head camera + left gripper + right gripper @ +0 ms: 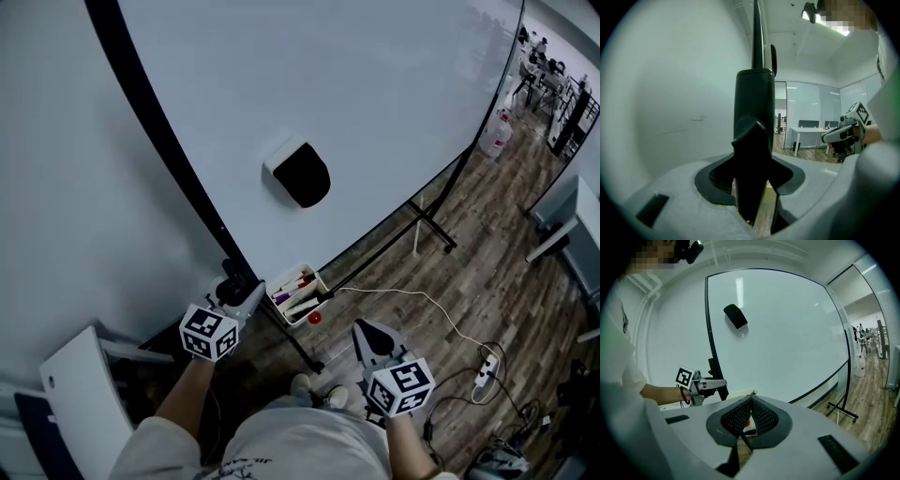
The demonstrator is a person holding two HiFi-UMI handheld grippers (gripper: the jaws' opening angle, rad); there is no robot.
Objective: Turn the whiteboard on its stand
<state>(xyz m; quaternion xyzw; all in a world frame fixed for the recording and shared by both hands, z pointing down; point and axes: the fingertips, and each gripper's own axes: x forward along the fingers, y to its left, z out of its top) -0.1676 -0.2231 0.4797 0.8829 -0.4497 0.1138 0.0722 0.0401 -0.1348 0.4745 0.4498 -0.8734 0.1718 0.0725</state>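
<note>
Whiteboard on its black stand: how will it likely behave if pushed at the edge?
The large white whiteboard with a black frame looks rigid, so it should probably swing as one panel, not flex. Its size suggests weight; the left gripper, shut on the frame edge, may meet resistance. Markers in the small white tray might shift.

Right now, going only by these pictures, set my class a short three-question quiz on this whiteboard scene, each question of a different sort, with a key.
1. True or false: the right gripper is clamped on the whiteboard.
2. What does the left gripper grip? A) a marker B) the black frame at the board's edge C) the floor cable
3. Name the thing stuck on the board's face.

Key
1. False: its jaws are together on nothing, away from the board.
2. B
3. The eraser.
</note>
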